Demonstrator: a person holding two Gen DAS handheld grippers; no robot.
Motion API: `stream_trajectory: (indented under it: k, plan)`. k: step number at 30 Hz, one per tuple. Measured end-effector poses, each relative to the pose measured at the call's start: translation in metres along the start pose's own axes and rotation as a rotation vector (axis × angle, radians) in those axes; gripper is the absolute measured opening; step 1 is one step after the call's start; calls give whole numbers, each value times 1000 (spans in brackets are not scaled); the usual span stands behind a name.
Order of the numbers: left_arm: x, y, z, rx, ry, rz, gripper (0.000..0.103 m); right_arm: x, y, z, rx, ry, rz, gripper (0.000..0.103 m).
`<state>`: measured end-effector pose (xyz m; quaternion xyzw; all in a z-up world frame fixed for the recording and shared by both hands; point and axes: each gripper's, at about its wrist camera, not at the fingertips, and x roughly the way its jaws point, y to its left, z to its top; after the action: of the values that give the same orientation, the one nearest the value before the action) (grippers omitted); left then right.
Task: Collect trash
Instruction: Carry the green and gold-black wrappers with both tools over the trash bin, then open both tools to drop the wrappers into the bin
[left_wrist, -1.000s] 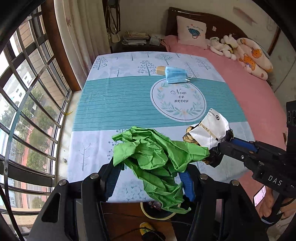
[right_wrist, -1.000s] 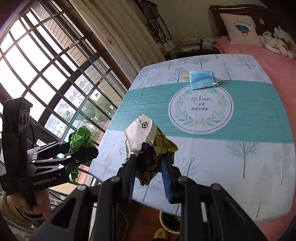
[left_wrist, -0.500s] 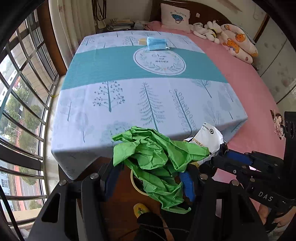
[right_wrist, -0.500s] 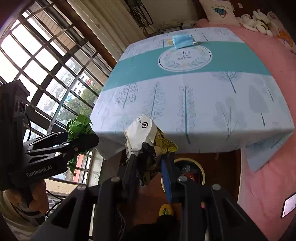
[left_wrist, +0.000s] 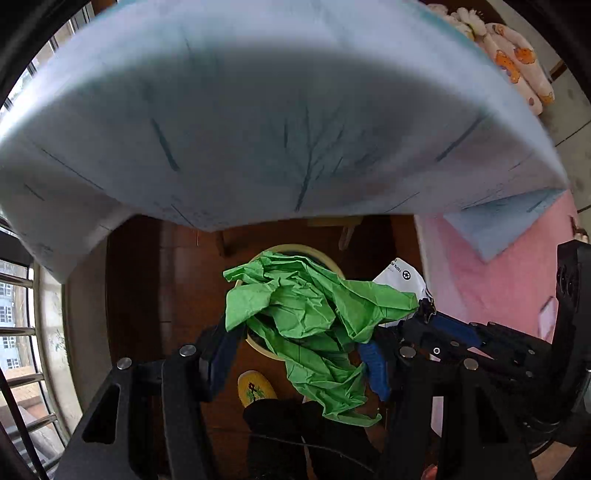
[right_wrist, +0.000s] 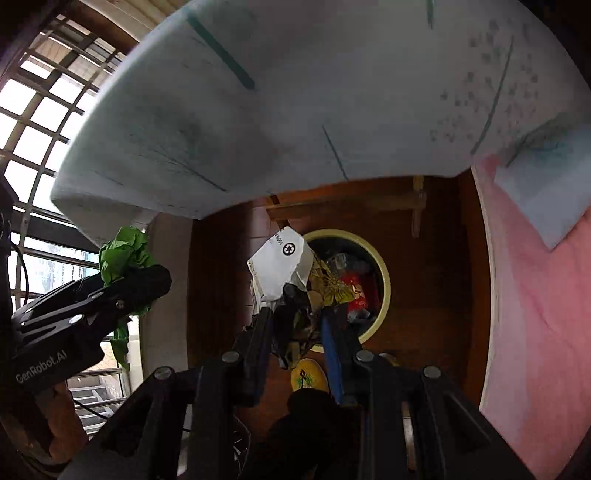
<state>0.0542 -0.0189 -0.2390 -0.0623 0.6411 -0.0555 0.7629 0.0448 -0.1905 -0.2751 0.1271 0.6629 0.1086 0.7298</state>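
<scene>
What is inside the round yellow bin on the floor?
The bin holds a red wrapper and other mixed litter. The crumpled packet in the right tool covers its left side.

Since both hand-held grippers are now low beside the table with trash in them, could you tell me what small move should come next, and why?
Probably open the right hand-held gripper to drop the wrapper. It hangs just at the near rim of the bin, which already holds trash. The left hand-held gripper, shut on the green paper, seems to hang over the bin too and could release next.
</scene>
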Motion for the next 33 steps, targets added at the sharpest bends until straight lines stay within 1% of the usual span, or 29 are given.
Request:
stream_trajectory:
  k: [3,8,9,11,12,14,15,16,18,22,25,29,33]
  plan:
    - [48,-2,-1,2,6,25,59,52,-19,2,7,29,-20,26]
    - [114,2,-4,9,15,49,61,115,-38,5,3,51,-28,27]
    - [126,4,-6,9,19,55,62,126,-41,6,8,56,-28,29]
    - [143,9,-7,3,35,63,69,141,-48,7,25,60,-21,29]
    - [150,13,-8,-4,45,66,74,146,-50,7,33,60,-26,30]
    - [160,21,-11,-25,52,78,82,153,-55,6,51,61,-36,39]
    - [164,26,-14,-33,51,82,89,154,-56,5,58,61,-36,49]
    - [167,30,-16,-38,47,91,95,156,-59,6,64,58,-37,53]
    - [171,35,-20,-43,44,115,100,154,-61,5,72,49,-36,53]
    - [169,40,-24,-44,48,145,100,151,-63,8,71,45,-38,53]
    - [161,40,-24,-41,39,159,100,140,-61,9,69,31,-37,53]
    - [140,33,-21,-38,17,168,100,119,-53,11,64,3,-29,53]
    - [108,30,-16,-37,8,169,100,88,-41,17,58,-25,-20,53]
